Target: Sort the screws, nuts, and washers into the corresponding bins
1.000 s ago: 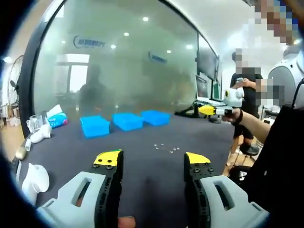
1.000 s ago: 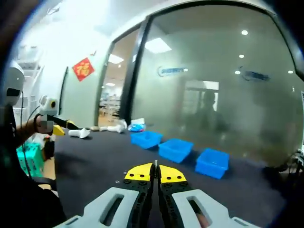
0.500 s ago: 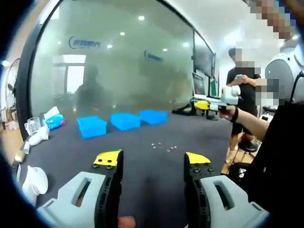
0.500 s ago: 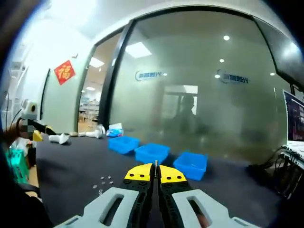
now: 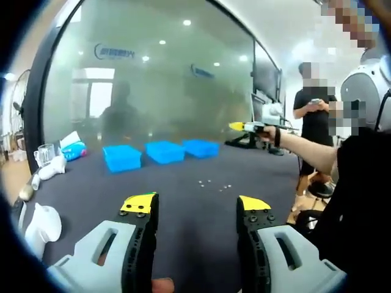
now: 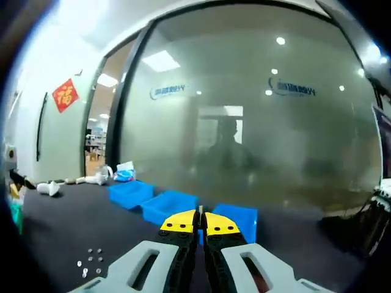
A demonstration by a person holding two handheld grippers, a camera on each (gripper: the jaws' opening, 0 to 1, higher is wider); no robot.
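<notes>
**Right gripper swings toward the bins with a small part pinched**

Taking the row of three blue bins (image 5: 162, 152) as landmark: in the left gripper view, the left gripper (image 5: 197, 207) hangs on the near side of them, jaws spread wide and empty, much as a second ago. The loose hardware (image 5: 212, 183) lies on the dark table (image 5: 183, 201) between gripper and bins. To their right, the right gripper (image 5: 239, 126) has swept inward toward the row.

In the right gripper view, the right gripper (image 6: 200, 223) stays clamped on a thin pin (image 6: 200, 210), likely a screw; the bins (image 6: 174, 204) now loom closer, so a drop seems near. The pin's type and the bins' contents are too small or blurred to tell.
</notes>
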